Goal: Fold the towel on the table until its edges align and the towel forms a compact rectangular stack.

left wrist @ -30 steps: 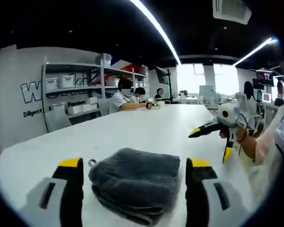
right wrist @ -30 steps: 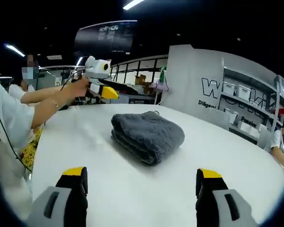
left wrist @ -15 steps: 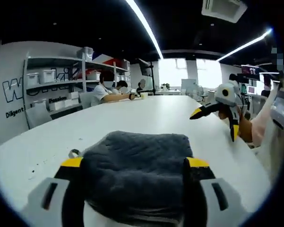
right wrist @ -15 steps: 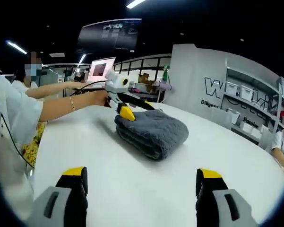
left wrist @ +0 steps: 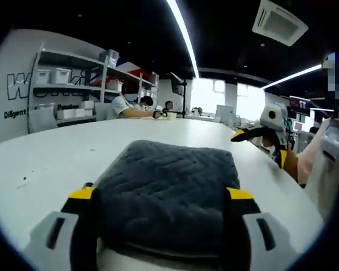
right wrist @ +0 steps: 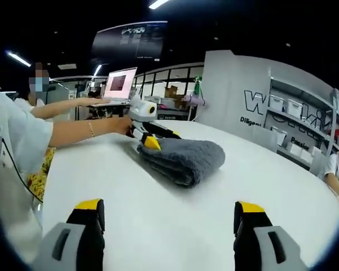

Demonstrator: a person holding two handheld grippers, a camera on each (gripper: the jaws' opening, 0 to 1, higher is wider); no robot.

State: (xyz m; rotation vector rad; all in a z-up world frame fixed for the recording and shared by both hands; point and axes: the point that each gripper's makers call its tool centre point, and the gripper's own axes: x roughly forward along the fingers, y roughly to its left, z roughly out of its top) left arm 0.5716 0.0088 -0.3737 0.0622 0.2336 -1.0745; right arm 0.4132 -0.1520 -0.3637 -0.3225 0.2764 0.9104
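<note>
A dark grey towel [left wrist: 163, 186], folded into a thick compact stack, lies on the white table [left wrist: 45, 158]. My left gripper [left wrist: 161, 195] is open, with its yellow-tipped jaws standing one on each side of the towel's near end. From the right gripper view the towel [right wrist: 189, 159] sits mid-table, and the left gripper [right wrist: 162, 139], held by a person's hand, straddles its far-left end. My right gripper [right wrist: 169, 207] is open over bare table, well short of the towel. It appears in the left gripper view as the right gripper [left wrist: 259, 148], off to the right.
Shelves with white bins [left wrist: 51, 76] line the wall. People sit at the table's far end [left wrist: 130, 107]. A laptop [right wrist: 119, 83] stands beyond the towel. The person's arm [right wrist: 73, 130] reaches in from the left, and bare tabletop [right wrist: 175, 226] lies ahead of my right gripper.
My left gripper has moved forward and down to the towel, so its jaws now stand on either side of it. The right gripper has stayed nearly still.
</note>
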